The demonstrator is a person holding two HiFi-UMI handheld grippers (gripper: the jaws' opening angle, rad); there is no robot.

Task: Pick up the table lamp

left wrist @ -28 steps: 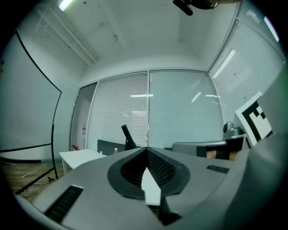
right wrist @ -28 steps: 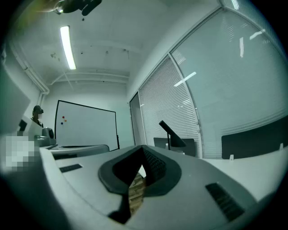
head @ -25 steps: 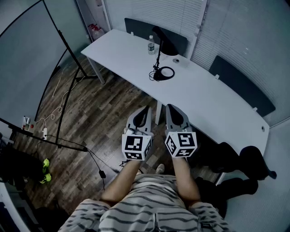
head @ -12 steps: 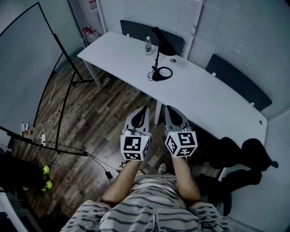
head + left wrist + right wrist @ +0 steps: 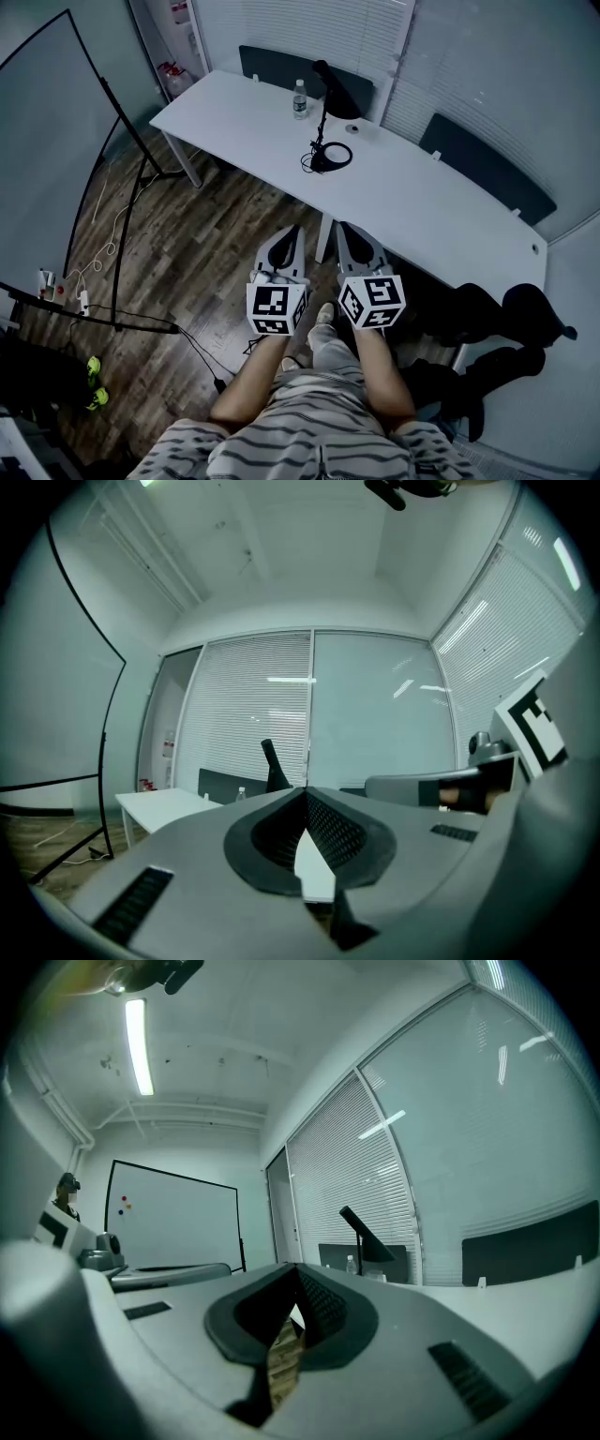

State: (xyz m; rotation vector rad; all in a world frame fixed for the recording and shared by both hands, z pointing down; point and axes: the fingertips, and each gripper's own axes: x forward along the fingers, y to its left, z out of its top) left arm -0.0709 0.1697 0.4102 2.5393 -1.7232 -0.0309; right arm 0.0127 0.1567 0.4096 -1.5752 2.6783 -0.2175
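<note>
Both grippers are pinched shut with nothing in them: the left gripper (image 5: 296, 233) and right gripper (image 5: 348, 232) hover side by side over the dark wood plank floor (image 5: 206, 253). The table lamp (image 5: 337, 92), skinny black stem, ring base, stands well apart from them on the long white table (image 5: 422, 206), near a water bottle (image 5: 299, 98).

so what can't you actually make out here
- table lamp base: hidden behind the left hand-held gripper and right hand-held gripper in their own views
- water bottle label: too small in the head view
- small object beside the lamp: too small to identify, head view
</note>
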